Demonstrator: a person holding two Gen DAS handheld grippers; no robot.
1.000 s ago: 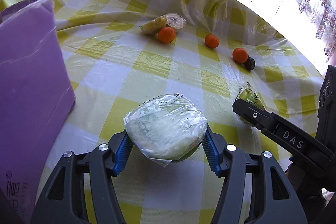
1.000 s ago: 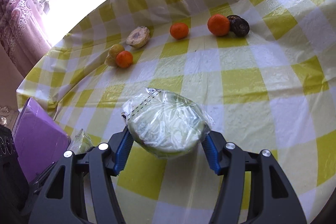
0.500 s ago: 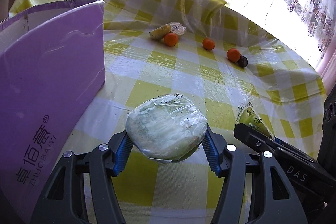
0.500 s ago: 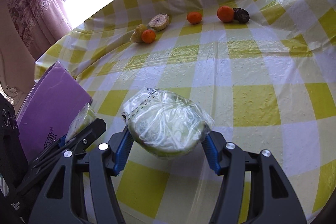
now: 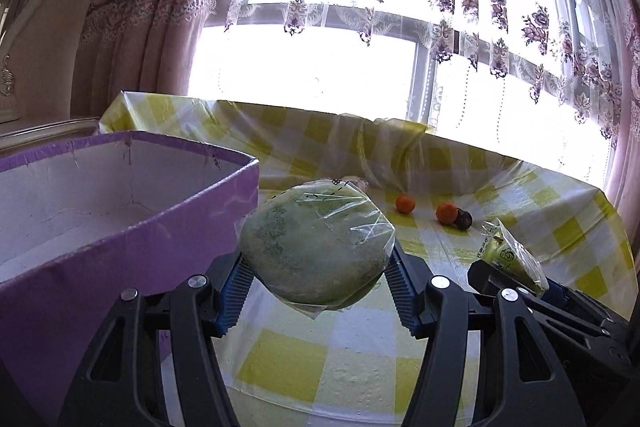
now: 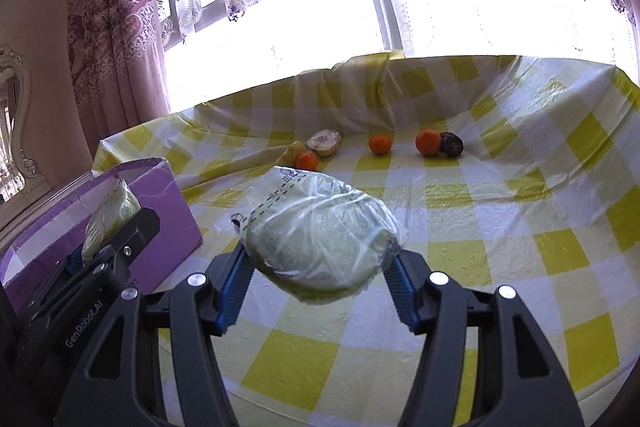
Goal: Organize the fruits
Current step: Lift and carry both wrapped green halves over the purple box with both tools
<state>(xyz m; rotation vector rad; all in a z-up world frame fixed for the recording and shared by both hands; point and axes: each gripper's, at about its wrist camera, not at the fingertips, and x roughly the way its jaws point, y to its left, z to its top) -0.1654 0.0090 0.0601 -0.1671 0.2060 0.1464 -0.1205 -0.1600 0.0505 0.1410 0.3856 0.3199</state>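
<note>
Left gripper (image 5: 318, 287) clamps wrapped melon (image 5: 316, 247), right gripper (image 6: 316, 283) clamps wrapped cabbage (image 6: 320, 243) — undersides hidden.

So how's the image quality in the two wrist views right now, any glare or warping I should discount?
Left wrist view: the window is blown out white, so the wrapped fruit in the left gripper looks dark and backlit. Right wrist view: same window glare, but the wrapped fruit there is evenly lit. Both views: fisheye bends the checked tablecloth; focus is sharp.
</note>
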